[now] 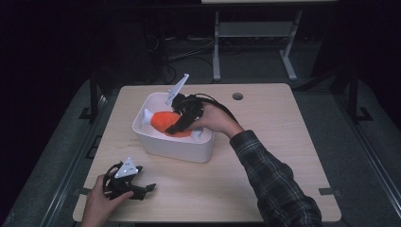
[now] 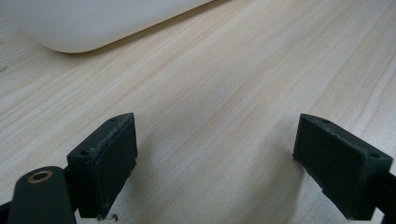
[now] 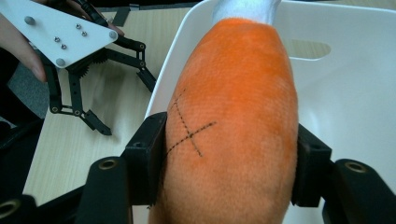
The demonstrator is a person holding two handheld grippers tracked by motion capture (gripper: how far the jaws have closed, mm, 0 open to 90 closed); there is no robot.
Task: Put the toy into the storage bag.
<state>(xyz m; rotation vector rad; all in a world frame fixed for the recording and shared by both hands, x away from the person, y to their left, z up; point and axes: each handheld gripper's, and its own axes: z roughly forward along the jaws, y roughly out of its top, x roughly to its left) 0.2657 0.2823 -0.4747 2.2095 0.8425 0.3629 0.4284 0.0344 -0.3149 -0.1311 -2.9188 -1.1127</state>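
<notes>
Orange plush toy shaped like a drumstick with white bone ends [image 1: 166, 121] lies inside the white rounded plastic tub [image 1: 156, 144], which stands on the pale wooden table [image 1: 283, 142] a little toward its far left part. The right gripper [image 1: 177, 126] reaches down into the tub from the far side, and in the right gripper view its two black jaws press against both flanks of the orange toy [image 3: 233, 116], clamped on its thick middle beside a stitched dark cross. The left gripper [image 1: 142, 190] rests near the table's near left corner, held in the person's left hand [image 1: 97, 203]; in the left gripper view its jaws stand wide apart over bare wood, with nothing between them, the tub's wall [image 2: 93, 23] just beyond
</notes>
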